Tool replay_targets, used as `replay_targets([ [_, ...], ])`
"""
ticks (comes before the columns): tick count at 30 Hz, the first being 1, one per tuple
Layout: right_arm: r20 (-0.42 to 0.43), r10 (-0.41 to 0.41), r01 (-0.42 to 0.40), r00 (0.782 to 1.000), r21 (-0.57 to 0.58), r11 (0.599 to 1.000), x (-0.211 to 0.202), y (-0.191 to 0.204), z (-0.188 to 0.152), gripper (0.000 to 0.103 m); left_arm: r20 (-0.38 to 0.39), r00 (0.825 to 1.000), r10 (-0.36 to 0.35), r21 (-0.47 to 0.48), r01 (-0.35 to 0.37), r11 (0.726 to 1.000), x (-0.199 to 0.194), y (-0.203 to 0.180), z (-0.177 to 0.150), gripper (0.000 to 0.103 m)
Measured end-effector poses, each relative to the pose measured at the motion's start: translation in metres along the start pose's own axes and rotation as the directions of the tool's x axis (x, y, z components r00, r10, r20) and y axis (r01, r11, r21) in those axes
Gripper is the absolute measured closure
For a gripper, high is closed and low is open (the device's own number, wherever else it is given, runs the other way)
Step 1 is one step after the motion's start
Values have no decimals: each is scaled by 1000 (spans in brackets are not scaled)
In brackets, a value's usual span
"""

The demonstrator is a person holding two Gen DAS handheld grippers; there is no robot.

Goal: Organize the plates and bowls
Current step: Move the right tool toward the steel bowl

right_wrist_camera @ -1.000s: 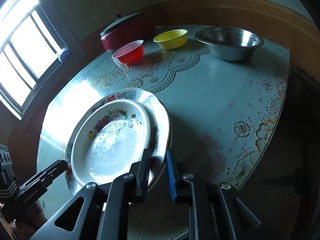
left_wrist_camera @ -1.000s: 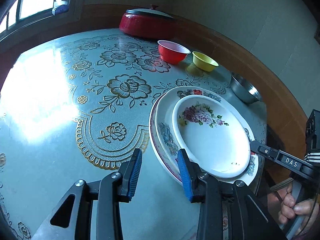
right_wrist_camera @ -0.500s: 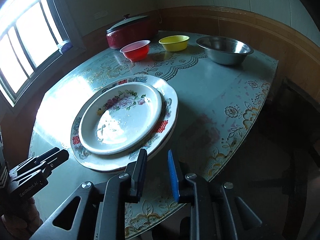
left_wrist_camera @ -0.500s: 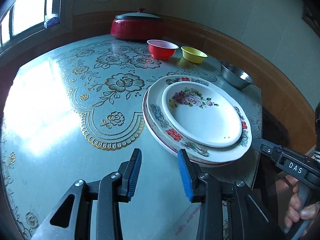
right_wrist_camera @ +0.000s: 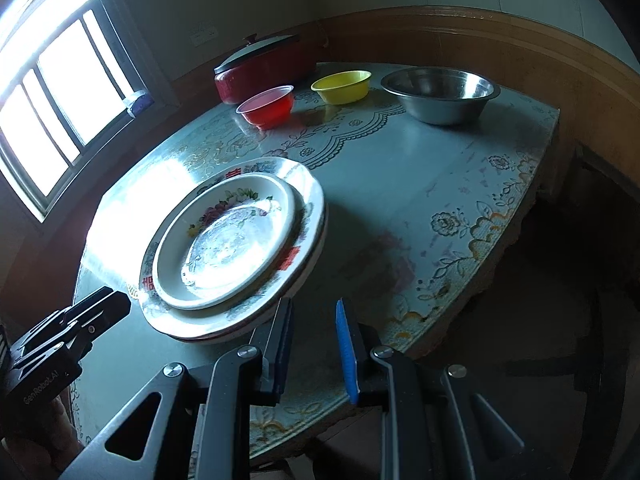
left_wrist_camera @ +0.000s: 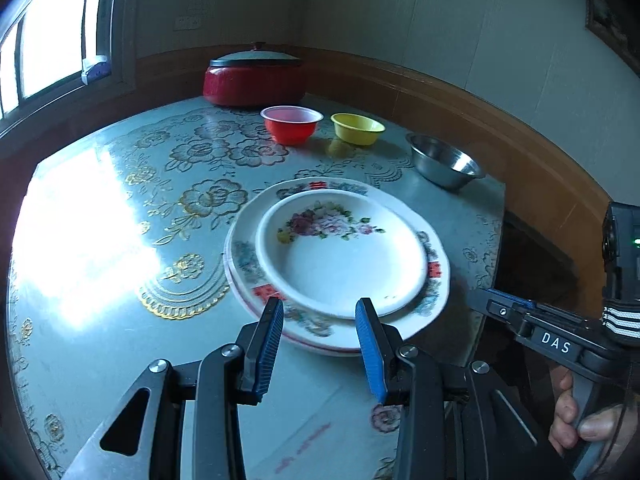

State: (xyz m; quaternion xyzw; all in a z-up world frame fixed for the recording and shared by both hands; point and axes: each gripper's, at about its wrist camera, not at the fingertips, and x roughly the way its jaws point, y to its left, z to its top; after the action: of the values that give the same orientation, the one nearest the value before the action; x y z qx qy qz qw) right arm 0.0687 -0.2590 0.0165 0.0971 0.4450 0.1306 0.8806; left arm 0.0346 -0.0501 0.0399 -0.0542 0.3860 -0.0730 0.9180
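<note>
The left hand-held gripper (left_wrist_camera: 319,340) is hanging over the near edge of the tabletop (left_wrist_camera: 120,216) with its blue-padded jaws standing apart and nothing between them; the pads are framing the near rim of the plate stack without touching it. The right hand-held gripper (right_wrist_camera: 314,344) is sitting just short of that same stack from the other side, its jaws parted by a narrower gap and likewise gripping nothing. In the left wrist view, a hand (left_wrist_camera: 576,424) is showing at the lower right, wrapped around the right tool's handle.

The stack is lying directly ahead of both tools, toward the near side of the tabletop. A small flowered plate (left_wrist_camera: 340,252) is resting on top of a larger plate (left_wrist_camera: 434,276) with red characters on its rim, and the edge of another plate is peeking out underneath.

Farther back, three bowls are standing in a row, apart from one another: a red bowl (left_wrist_camera: 291,124), a yellow bowl (left_wrist_camera: 357,128) and a steel bowl (left_wrist_camera: 446,164) nearest the wall side. Behind them, a red lidded pot (left_wrist_camera: 252,80) is sitting at the far edge, below the window (left_wrist_camera: 48,40).
</note>
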Motion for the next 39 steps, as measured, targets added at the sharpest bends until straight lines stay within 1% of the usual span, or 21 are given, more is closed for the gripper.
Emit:
replay_targets([
  [3,-1,-6,6,1000,9,1000,-6,-31,4,82,-3,1000,-23,21,23,1000,10,-35,5,65],
  [11,-24,-17,19,1000,78,997,-16,-121,13,82,-78,994,-83,37,86,996,50,-121,10,65],
  [15,-35,-18,20,999,69,997,-19,-150,11,82,-103,991,-81,60,87,994,64,-155,12,65],
  [18,-52,-9,14,999,99,995,-14,-168,9,82,-139,987,-85,89,98,991,73,-173,10,65],
  [23,-91,-3,17,996,161,987,1,-187,7,82,-196,977,-80,139,108,984,96,-187,12,65],
  [27,-76,-27,41,997,183,982,4,-193,19,82,-201,973,-118,146,148,978,112,-190,26,65],
  [28,-66,-38,50,997,180,982,3,-193,25,82,-200,971,-127,144,157,977,115,-190,32,65],
  [29,-53,-46,54,998,177,983,1,-193,32,79,-189,972,-141,148,170,974,117,-190,38,65],
  [30,-36,-53,58,998,174,983,0,-192,39,73,-173,973,-151,151,177,973,118,-188,43,65],
  [32,-1,-66,65,998,179,982,1,-192,53,72,-145,976,-162,153,184,971,119,-183,53,64],
  [34,6,-48,46,999,198,979,7,-192,67,72,-128,978,-163,139,180,974,124,-174,60,60],
  [39,-11,-14,16,1000,220,975,23,-190,91,72,-140,976,-169,95,183,978,139,-154,73,60],
])
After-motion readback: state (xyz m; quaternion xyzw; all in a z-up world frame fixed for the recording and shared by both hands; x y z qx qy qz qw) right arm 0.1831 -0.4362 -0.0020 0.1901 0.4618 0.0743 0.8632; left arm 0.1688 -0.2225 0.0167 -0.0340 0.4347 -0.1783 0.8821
